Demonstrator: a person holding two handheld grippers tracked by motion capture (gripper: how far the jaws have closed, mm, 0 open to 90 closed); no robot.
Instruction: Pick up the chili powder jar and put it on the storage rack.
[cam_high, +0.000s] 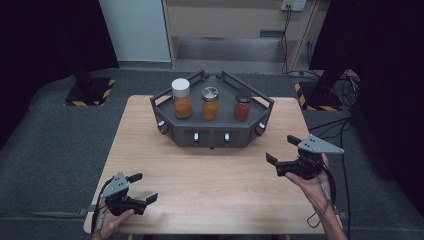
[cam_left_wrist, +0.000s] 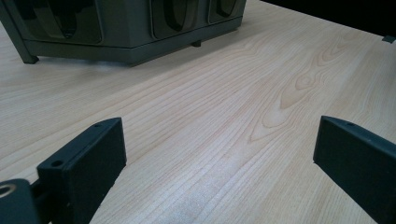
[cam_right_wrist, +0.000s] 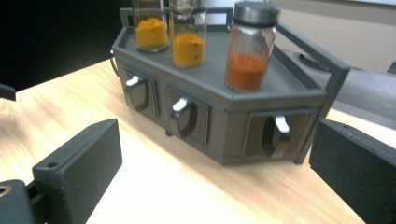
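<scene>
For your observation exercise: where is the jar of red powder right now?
In the high view, the jar of red powder stands upright at the right end of the grey rack, beside the middle jar; the open right gripper faces it.

Rack (cam_left_wrist: 126, 28) top cut off in left gripper view; two yellow jars' (cam_right_wrist: 152, 28) lids cropped in right gripper view.

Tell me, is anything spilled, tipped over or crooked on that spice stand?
Nothing stands out. The three jars, white-lidded, silver-lidded and dark-lidded, stand upright in a row on the dark stand. No powder lies on the stand or the wooden table. The drawers look shut.
</scene>
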